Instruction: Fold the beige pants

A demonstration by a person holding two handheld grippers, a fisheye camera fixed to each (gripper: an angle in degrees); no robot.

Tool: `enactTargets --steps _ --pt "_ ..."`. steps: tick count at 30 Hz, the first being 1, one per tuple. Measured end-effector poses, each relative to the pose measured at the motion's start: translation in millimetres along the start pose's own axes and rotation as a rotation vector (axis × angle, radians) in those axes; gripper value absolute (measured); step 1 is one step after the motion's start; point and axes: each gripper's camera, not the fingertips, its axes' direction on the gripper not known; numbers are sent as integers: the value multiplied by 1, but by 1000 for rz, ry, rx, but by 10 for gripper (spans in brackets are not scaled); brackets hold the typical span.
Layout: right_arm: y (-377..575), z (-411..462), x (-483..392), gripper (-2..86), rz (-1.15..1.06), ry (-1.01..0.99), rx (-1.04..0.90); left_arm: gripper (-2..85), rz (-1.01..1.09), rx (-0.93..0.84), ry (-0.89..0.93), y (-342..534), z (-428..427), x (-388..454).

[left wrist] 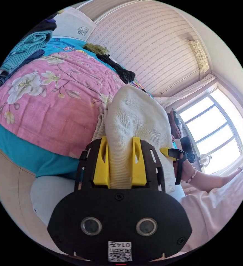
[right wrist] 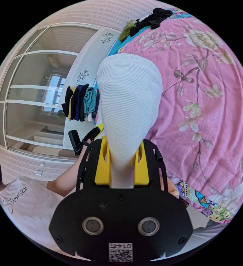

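1. We count two grippers, each with two yellow jaws, and one pair of pants.
2. In the left gripper view, the left gripper (left wrist: 120, 163) is clenched on the pants (left wrist: 135, 122): ribbed beige cloth runs between both jaws, and both press on it.
3. In the right gripper view, the right gripper (right wrist: 122, 164) is likewise clenched on the pants (right wrist: 128, 102), a narrow bunch of cloth pinched between its two jaws and widening beyond them.
4. The pants hang lifted between the two grippers, over the near edge of the bed; in the left gripper view some of the cloth reaches the quilt (left wrist: 49, 102).
5. We see one bed, covered by one pink floral quilt over a turquoise sheet (left wrist: 30, 149).
6. In the left gripper view, the right gripper (left wrist: 179, 158) shows beside the pants, held in a hand (left wrist: 185, 172) with a bead bracelet.
7. In the right gripper view, the left gripper (right wrist: 91, 135) shows beside the pants.
8. One stack of folded clothes (right wrist: 81, 103) sits at the far side of the bed; one dark garment (left wrist: 117, 68) lies by the wall.
9. One window (left wrist: 215, 130) stands beyond the bed.
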Motion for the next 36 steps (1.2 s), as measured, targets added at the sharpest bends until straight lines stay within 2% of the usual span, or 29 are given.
enactTargets --steps 6,15,19,24,25,27,29,32,34,36 --pt "5 1 -27 117 -162 50 -20 106 -63 87 85 6 -28 4" --pt "-71 13 -89 116 -483 17 -174 101 -77 444 110 -14 -108 38" --pt "-159 39 -118 116 -587 -14 -200 102 -49 567 36 -81 -138 42" --pt "-307 67 -137 123 -598 -161 -85 110 107 677 -159 -224 -181 56" --pt "-348 76 -134 130 -570 -199 -33 116 132 665 -215 -268 -184 50" --pt "-410 101 -116 141 -477 -258 30 121 65 604 -205 -329 -186 27" --pt "-477 155 -71 155 -333 -212 67 121 37 465 -338 -388 -173 -5" --pt "-517 243 19 142 -120 -33 7 104 -90 295 -465 -415 -122 -59" --pt "-524 288 76 119 -11 73 -46 99 -165 196 -463 -415 -87 -94" --pt "-527 312 123 102 35 93 -48 101 -222 90 -503 -412 -56 -121"
